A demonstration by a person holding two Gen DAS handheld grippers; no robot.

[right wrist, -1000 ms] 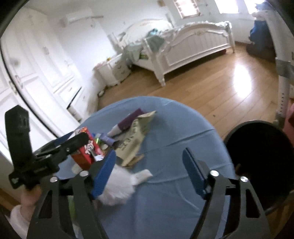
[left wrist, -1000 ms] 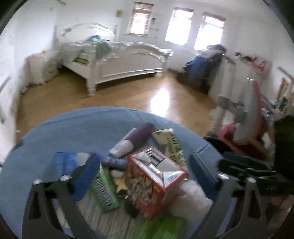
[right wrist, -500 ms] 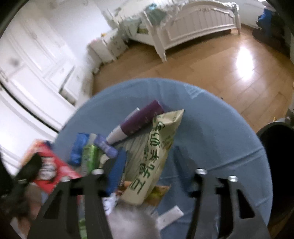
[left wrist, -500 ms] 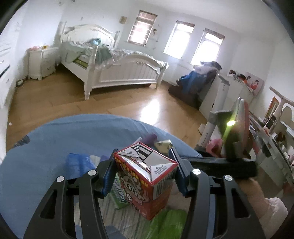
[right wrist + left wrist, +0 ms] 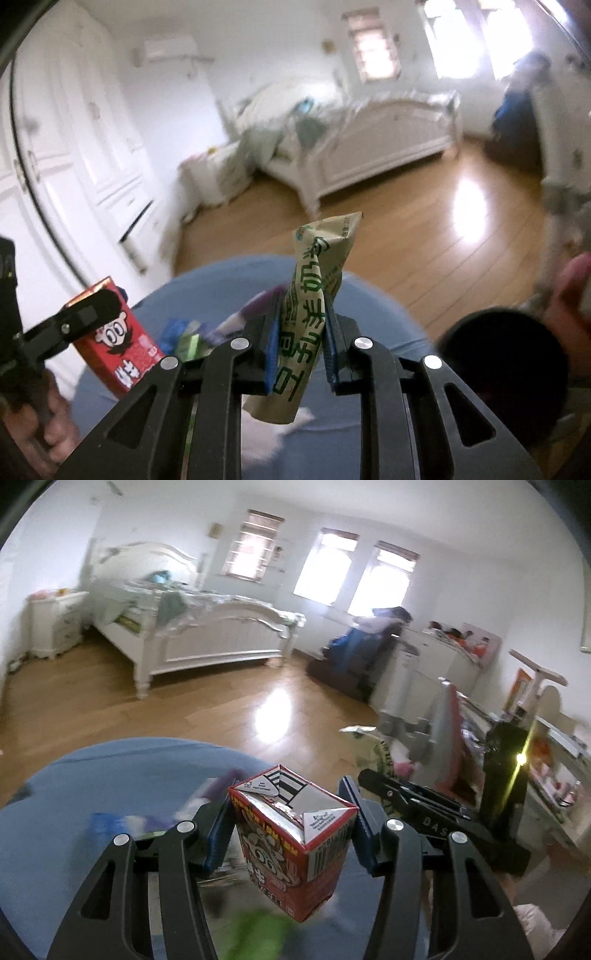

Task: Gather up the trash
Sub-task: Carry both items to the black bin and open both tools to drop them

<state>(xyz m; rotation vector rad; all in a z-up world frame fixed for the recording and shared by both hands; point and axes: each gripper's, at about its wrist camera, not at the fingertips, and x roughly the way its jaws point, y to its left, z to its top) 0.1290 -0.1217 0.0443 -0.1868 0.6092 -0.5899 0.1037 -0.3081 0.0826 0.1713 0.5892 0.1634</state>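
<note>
The left gripper (image 5: pixel 291 827) is holding a red drink carton (image 5: pixel 295 845) with a cartoon face on its side; its blue pads (image 5: pixel 218 834) are pressing on the carton's two sides, the jaws standing about half open around it. The carton is hanging clear above the round bench (image 5: pixel 85 775) covered in a blue cloth, tilted a little, its folded silver top facing the camera. In the right wrist view the same carton (image 5: pixel 118 350) is showing at the left edge, held up in front of the bench's left rim, with a hand (image 5: pixel 40 424) below it.

The right gripper (image 5: pixel 301 347) is closing on a crumpled beige snack wrapper (image 5: pixel 314 302) printed with green characters. The wrapper is standing nearly upright between the blue pads (image 5: pixel 271 354), which are pinching its lower half; its top end is sticking up above the fingertips, and its bottom end is hanging below them, off the bench (image 5: pixel 369 306).

Left on the blue cloth, behind the wrapper, are lying a purple and white tube (image 5: pixel 251 312), a blue packet (image 5: pixel 173 330) and a green packet (image 5: pixel 190 345), close together. Something white and blurred (image 5: pixel 266 432) is lying nearer the camera; what it is I cannot tell.

A black bin (image 5: pixel 506 358) is standing just beside the bench at its right edge, on the wooden floor (image 5: pixel 461 236). A white bed (image 5: pixel 207 635) is standing well apart, at the far wall under the windows (image 5: pixel 325 572).
</note>
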